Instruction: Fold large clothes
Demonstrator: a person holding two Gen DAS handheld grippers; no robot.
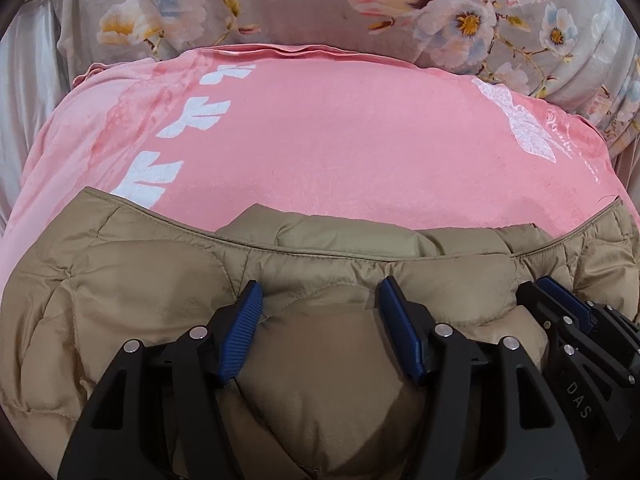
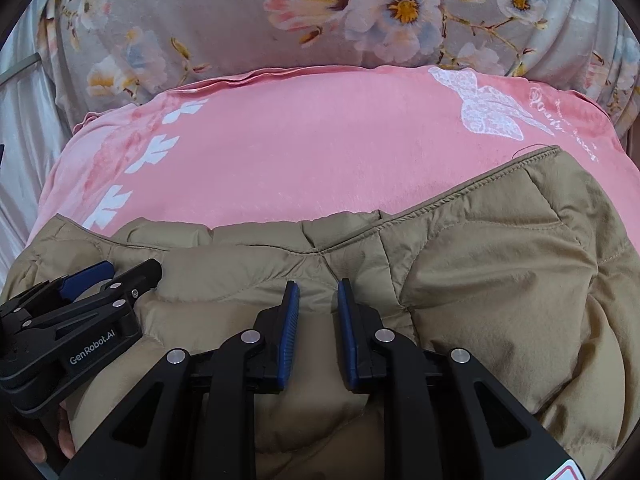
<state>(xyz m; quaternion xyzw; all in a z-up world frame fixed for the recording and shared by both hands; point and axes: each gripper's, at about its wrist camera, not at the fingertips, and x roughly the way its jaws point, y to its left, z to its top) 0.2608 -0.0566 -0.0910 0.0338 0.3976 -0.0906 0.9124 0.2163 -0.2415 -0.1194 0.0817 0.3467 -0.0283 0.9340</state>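
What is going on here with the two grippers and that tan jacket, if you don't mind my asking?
A person holding a gripper in each hand is folding a tan puffer jacket on a pink blanket. The left gripper is open, jacket padding bulging between its fingers. The right gripper is beside it, jaws narrowly apart over the fabric.

A jacket (image 1: pixel 160 280) lies on a blanket (image 1: pixel 340 140), with a quilt (image 1: pixel 280 0) bunched behind the blanket. The left tool (image 1: pixel 320 300) and the right tool (image 2: pixel 318 300) sit side by side over the jacket's near part.
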